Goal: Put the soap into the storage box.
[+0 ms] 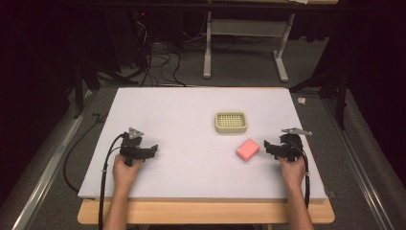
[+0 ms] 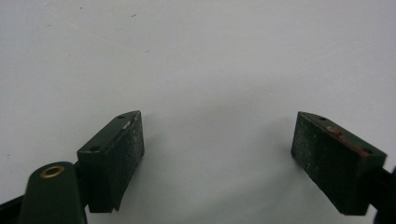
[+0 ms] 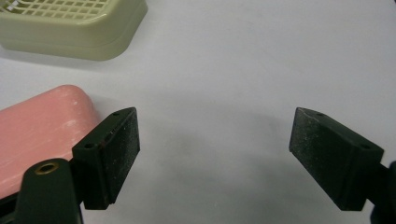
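Note:
A pink soap bar [image 1: 247,149] lies on the white table top, right of centre. Behind it stands a cream soap dish [image 1: 231,121] with a grid top. My right gripper [image 1: 269,146] rests on the table just right of the soap, open, nothing between its jaws. In the right gripper view [image 3: 215,144] the soap [image 3: 39,135] lies outside the left jaw and the dish [image 3: 74,25] sits at the upper left. My left gripper [image 1: 152,150] is at the table's left, open and empty; in the left gripper view [image 2: 217,144] bare table lies between its jaws.
The white sheet [image 1: 201,103] covers a wooden table whose front edge [image 1: 206,212] shows below it. Cables and a grey table frame [image 1: 244,43] stand on the floor beyond the far edge. Black stands flank both sides.

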The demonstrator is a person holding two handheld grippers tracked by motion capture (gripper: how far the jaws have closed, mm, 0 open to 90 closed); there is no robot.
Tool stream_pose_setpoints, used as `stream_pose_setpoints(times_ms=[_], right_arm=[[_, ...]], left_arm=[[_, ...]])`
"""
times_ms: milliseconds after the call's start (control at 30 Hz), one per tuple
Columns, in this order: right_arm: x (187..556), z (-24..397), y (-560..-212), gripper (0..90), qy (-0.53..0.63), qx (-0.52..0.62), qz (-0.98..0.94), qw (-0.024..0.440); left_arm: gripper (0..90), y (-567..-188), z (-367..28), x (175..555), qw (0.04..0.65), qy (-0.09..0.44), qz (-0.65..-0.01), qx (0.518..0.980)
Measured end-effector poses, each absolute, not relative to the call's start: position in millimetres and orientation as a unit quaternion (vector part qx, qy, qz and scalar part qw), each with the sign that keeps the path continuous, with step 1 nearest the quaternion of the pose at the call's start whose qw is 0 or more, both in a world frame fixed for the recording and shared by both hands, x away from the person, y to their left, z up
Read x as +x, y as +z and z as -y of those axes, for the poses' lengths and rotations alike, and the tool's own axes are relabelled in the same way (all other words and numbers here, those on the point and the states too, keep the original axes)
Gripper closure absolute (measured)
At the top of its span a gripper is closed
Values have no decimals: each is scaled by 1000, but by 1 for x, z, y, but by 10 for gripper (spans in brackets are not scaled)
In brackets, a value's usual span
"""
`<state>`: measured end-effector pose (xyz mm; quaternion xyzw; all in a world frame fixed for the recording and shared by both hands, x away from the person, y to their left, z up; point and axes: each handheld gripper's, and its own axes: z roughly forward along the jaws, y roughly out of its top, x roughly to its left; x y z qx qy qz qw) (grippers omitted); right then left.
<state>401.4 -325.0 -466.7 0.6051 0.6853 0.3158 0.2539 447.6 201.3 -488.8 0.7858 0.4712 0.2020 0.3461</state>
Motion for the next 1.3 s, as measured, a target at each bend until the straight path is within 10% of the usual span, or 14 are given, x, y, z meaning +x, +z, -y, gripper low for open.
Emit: stream_pose_setpoints(times_ms=[1300], right_arm=[[354, 302, -463, 130, 375, 530, -722, 241]], left_arm=[[175, -489, -201, 448, 346, 202, -471, 786]])
